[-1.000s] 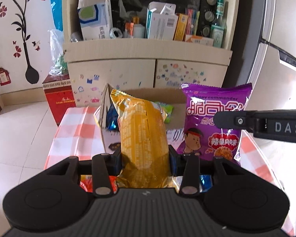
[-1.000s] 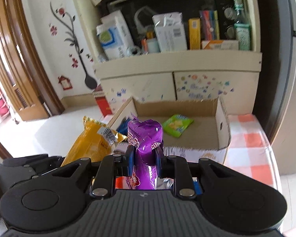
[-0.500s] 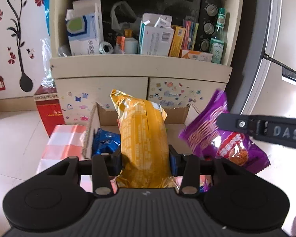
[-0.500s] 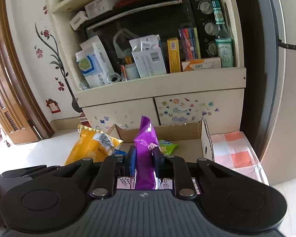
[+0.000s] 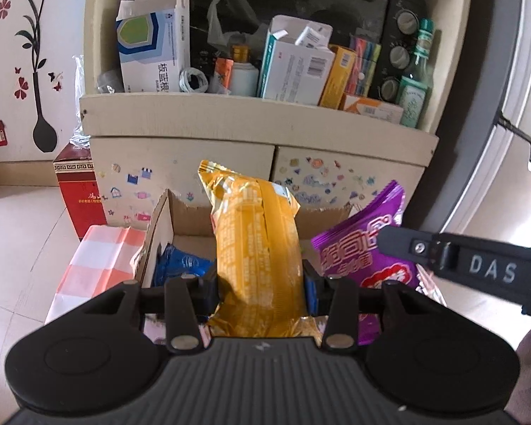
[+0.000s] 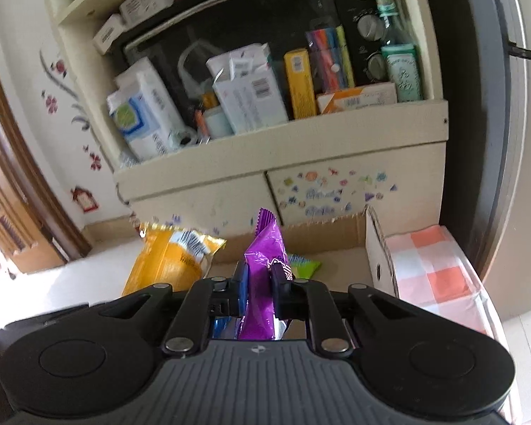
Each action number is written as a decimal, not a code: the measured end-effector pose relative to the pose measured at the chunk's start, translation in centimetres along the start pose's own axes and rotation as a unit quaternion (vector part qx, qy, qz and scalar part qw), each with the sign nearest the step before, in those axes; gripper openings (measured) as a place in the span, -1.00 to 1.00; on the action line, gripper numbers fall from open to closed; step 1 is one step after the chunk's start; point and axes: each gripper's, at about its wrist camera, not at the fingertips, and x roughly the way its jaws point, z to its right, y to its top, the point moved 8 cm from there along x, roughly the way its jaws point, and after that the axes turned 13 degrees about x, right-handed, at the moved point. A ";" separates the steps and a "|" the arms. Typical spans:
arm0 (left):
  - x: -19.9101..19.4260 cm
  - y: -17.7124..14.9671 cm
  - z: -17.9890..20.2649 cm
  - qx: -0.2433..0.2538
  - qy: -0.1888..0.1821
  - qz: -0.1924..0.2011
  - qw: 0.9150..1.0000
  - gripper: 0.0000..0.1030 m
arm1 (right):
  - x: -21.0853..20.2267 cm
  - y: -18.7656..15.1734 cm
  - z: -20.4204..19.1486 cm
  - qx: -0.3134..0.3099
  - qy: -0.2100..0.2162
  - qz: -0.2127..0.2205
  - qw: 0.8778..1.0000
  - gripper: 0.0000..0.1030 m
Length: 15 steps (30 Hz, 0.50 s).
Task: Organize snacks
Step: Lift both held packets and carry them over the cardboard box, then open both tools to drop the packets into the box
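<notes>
We carry both snacks above the open cardboard box [image 5: 191,219] to drop them in: left gripper [image 5: 260,283] clamps the crinkly yellow snack bag [image 5: 258,248]; right gripper [image 6: 258,283], jaws just closing tighter, pinches the glossy purple snack packet [image 6: 263,248].

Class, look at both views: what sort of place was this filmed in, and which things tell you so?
Most likely a home kitchen or dining corner: a toaster oven sits in a cream cupboard crowded with boxes, and flower stickers decorate the wall.
</notes>
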 end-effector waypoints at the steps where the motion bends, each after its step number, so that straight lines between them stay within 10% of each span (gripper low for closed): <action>1: 0.3 0.3 -0.2 -0.002 0.001 0.002 1.000 -0.17 | 0.1 0.4 0.1 -0.001 -0.006 0.010 1.000 -0.66; 8: 3.5 1.7 -0.6 -0.004 -0.007 0.003 1.000 -0.14 | 2.0 2.8 2.4 0.043 -0.027 0.049 0.997 -0.63; 11: 4.5 1.2 -0.7 -0.004 0.007 -0.008 1.000 0.31 | 3.0 2.7 3.0 0.053 -0.025 0.034 0.998 -0.51; 15: 4.0 1.3 -1.2 -0.020 0.008 -0.006 1.000 0.54 | 3.0 2.4 2.9 0.056 -0.026 0.016 0.998 0.31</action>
